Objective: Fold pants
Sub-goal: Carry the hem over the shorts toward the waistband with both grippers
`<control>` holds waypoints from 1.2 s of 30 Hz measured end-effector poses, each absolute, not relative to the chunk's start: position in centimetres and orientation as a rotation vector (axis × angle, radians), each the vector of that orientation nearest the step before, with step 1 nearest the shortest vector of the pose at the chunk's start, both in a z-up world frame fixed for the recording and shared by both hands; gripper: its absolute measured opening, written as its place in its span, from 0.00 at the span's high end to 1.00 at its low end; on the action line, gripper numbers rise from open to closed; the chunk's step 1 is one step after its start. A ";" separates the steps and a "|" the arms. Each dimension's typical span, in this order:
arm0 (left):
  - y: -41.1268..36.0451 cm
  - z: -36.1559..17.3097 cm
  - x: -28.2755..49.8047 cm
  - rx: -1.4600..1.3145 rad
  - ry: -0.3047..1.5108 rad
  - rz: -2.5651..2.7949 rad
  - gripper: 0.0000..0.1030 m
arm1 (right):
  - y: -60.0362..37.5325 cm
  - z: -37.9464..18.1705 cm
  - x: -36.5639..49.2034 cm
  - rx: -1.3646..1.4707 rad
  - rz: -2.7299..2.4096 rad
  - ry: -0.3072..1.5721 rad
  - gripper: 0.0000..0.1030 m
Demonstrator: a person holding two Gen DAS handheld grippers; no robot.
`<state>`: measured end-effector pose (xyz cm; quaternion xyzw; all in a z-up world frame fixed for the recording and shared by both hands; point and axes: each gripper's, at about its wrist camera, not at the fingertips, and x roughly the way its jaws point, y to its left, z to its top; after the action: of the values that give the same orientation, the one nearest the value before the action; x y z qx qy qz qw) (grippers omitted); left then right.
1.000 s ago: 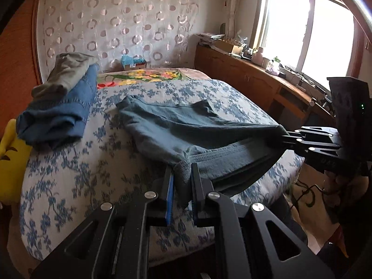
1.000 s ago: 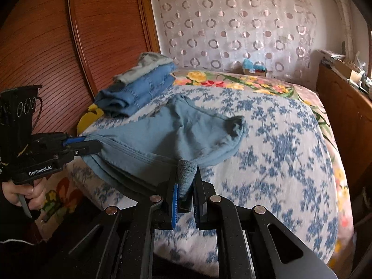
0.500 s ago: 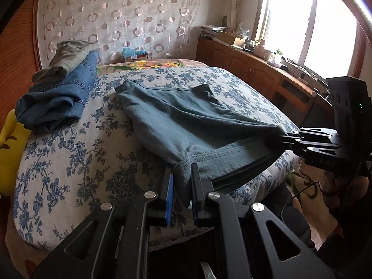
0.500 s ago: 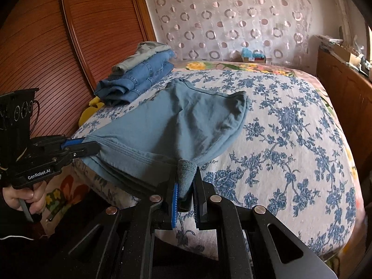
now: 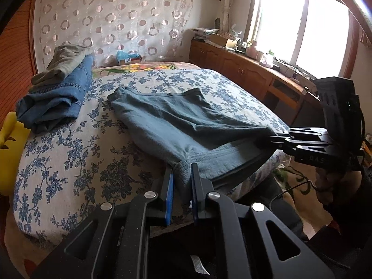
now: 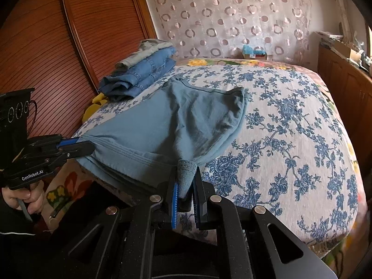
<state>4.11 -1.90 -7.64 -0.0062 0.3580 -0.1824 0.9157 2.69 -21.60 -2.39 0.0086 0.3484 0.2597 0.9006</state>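
Observation:
The grey-blue pants (image 5: 176, 121) lie spread on the flowered bedspread (image 5: 69, 162), stretched flat towards the near bed edge; they also show in the right wrist view (image 6: 176, 116). My left gripper (image 5: 181, 176) is shut on one corner of the waistband. My right gripper (image 6: 186, 179) is shut on the other waistband corner. The waistband hangs taut between them just off the bed edge. Each gripper shows in the other's view: the right one (image 5: 274, 137), the left one (image 6: 86, 146).
A stack of folded jeans and a khaki garment (image 5: 58, 90) sits at the far left of the bed, also in the right wrist view (image 6: 141, 72). A yellow toy (image 5: 9, 153) lies beside it. Wooden cabinets (image 5: 246, 74) run along the window side.
Both grippers have pulled the waistband back towards the near bed edge. The pants have slid along the bed and now lie flatter and more stretched out.

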 end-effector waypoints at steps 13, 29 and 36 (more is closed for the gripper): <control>-2.1 -5.9 1.7 -0.019 0.706 -0.417 0.87 | -23.6 -1.4 0.0 0.046 0.570 0.690 0.90; -1.3 -4.3 6.8 -0.044 0.641 -0.369 0.87 | -22.4 -0.5 4.5 0.074 0.539 0.606 0.90; -0.5 -4.0 10.1 -0.062 0.633 -0.336 0.87 | -21.4 -1.0 8.7 0.086 0.514 0.611 0.90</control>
<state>10.08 -0.48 -4.05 -0.0302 0.3095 -0.1646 0.9360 8.71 -21.42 -0.99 0.0420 0.2973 0.2503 0.9205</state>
